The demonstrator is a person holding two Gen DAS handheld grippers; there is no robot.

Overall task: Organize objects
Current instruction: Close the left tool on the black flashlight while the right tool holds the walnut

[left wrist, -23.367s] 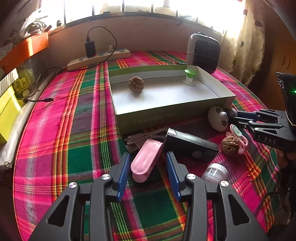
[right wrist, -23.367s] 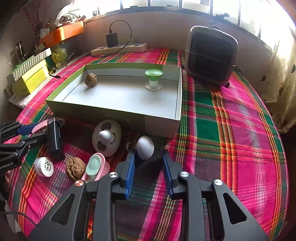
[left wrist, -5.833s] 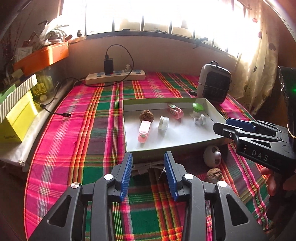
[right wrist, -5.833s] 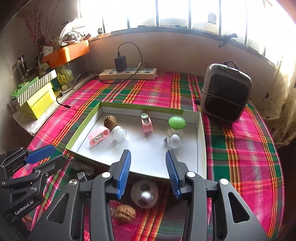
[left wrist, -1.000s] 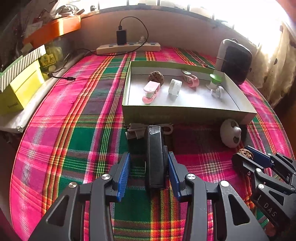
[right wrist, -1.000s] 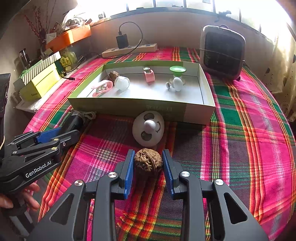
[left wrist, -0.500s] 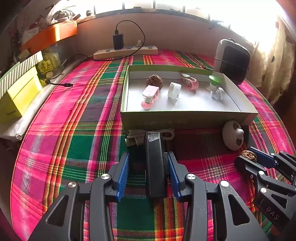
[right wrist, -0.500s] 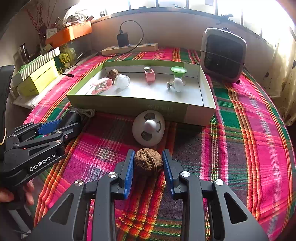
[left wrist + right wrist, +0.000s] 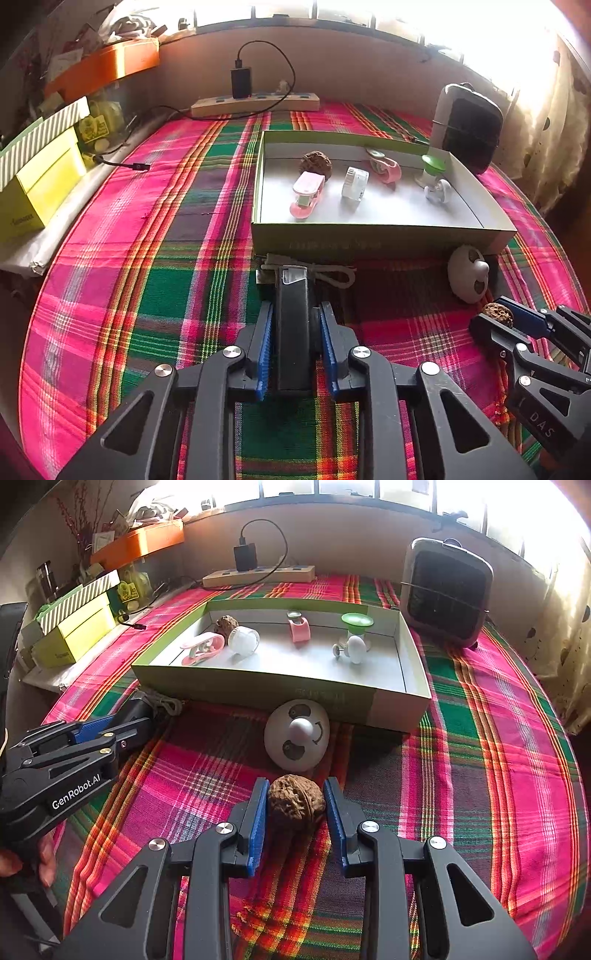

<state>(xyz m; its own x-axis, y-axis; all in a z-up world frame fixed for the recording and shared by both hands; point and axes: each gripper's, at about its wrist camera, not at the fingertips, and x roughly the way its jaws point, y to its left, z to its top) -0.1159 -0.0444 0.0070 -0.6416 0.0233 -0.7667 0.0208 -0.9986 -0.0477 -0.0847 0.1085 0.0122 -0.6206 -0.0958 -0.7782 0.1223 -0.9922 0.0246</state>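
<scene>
I'm clamping my left hand-held gripper on the black device, lying on the table just in front of the tray. My right hand-held gripper is pinching the walnut btwn both pads, just behind the white egg-shaped toy, w/ that toy touching the tray's front wall.

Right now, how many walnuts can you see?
2. One walnut sits in the box, at its far left corner beside the pink clip. The other walnut is between the right tongs, outside the box. None seems hidden.
</scene>
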